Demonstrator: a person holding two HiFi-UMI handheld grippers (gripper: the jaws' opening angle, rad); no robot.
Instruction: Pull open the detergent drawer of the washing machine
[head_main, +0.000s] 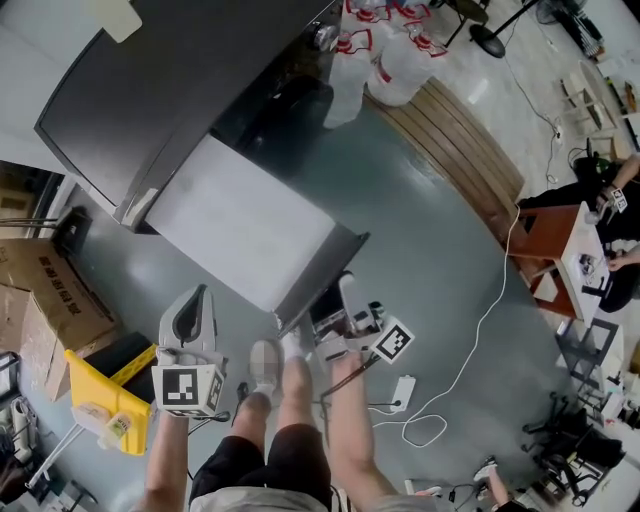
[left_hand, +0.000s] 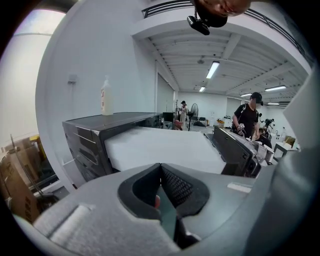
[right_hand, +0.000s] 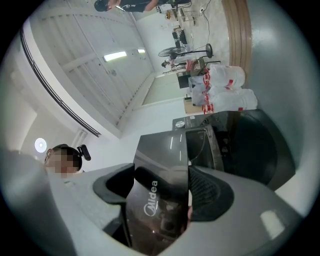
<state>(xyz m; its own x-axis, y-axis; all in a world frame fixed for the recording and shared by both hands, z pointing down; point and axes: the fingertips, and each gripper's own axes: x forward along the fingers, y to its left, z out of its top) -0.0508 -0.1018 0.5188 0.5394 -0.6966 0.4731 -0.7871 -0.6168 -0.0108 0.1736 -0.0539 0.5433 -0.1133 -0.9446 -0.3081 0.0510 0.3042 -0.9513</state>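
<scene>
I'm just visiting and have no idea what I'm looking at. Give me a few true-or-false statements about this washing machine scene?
1. The drawer is pulled well out of the washing machine. True.
2. The left gripper grips the drawer front. False: the right gripper clamps it; the left one is shut on nothing.
3. A bottle stands on top of the machine. True.
4. The yellow bin sits on the machine. False: it is on the floor.

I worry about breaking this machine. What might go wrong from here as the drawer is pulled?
The detergent drawer already stands far out of the washing machine; more pull by the right gripper, shut on its front panel, might strain its stop. Stepping back, the person could trip on the white cable lying on the floor beside their legs.
</scene>
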